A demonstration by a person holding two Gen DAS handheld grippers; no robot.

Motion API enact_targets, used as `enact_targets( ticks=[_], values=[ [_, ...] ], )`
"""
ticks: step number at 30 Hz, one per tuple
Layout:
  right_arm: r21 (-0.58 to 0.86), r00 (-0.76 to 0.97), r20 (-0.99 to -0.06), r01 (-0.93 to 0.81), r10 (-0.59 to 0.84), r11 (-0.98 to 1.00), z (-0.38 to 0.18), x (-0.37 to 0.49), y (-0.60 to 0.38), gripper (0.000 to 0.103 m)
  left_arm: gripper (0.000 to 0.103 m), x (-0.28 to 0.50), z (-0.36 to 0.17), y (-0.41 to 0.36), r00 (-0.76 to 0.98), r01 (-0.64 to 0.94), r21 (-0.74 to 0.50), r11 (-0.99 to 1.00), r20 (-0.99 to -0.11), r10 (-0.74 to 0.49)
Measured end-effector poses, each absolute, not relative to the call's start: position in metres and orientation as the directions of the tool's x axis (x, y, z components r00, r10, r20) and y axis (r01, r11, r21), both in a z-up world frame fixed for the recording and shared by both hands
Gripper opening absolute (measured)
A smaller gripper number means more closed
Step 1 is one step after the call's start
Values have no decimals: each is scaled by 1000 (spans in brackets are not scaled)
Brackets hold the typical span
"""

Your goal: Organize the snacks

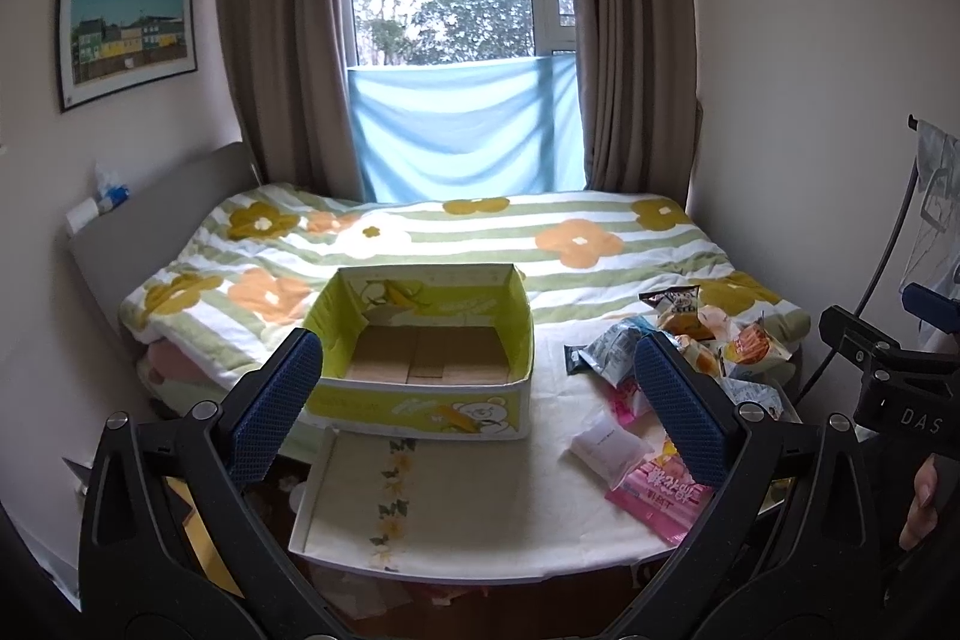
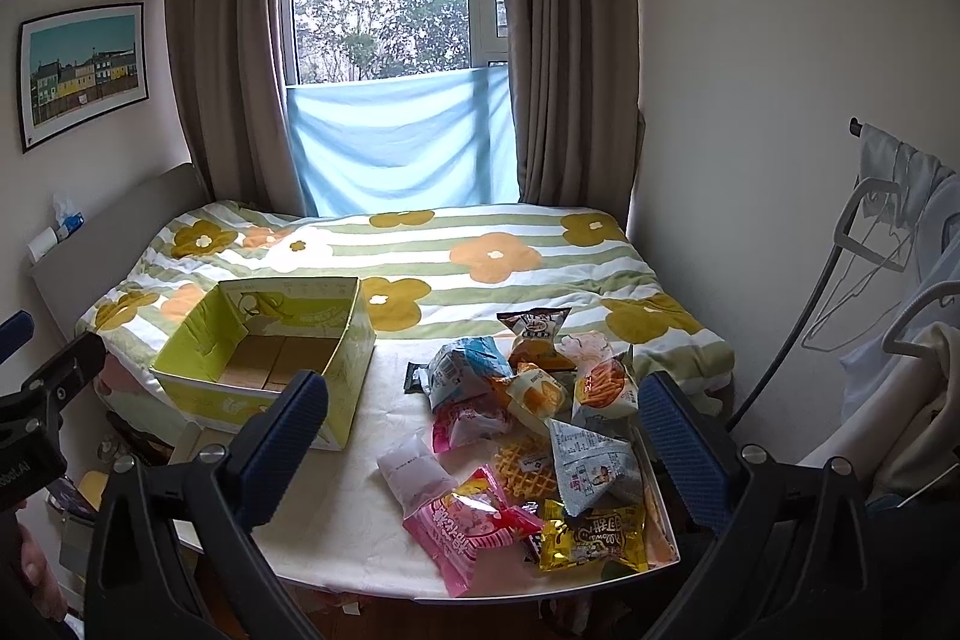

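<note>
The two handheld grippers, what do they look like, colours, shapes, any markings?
Both look alike. The left gripper has black plastic arms with triangular cut-outs and silver pivot bolts, and two fingers faced with dark blue dimpled rubber pads. The right gripper has the same build. Seen from the left wrist camera, the right gripper's black body carries the white letters DAS.

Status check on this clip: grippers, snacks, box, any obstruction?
Left gripper open, empty. Right gripper open, empty. Snack pile loose on table; yellow box holds no snacks. Nothing blocking the path.
</note>
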State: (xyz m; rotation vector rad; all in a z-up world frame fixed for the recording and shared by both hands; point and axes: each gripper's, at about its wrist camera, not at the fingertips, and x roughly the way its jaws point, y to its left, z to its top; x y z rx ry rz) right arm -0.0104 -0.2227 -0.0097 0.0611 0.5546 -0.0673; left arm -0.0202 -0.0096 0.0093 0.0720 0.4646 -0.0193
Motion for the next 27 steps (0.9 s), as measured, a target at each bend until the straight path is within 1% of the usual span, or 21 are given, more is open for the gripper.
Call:
enact_targets(
  ticks=[20, 24, 27],
  values=[
    [42, 850, -525, 74, -41, 996, -8, -10, -220, 103, 103, -15, 7, -3, 892, 45, 54, 998, -453, -15],
    [48, 846, -530, 95, -56, 994, -9, -5, -219, 103, 103, -6, 3, 3, 882, 64, 61, 996, -471, -28],
    [44, 833, -548, 123, -79, 991, -12, 1, -217, 103, 103, 8, -3, 9, 860, 107, 50, 993, -506, -68]
  ],
)
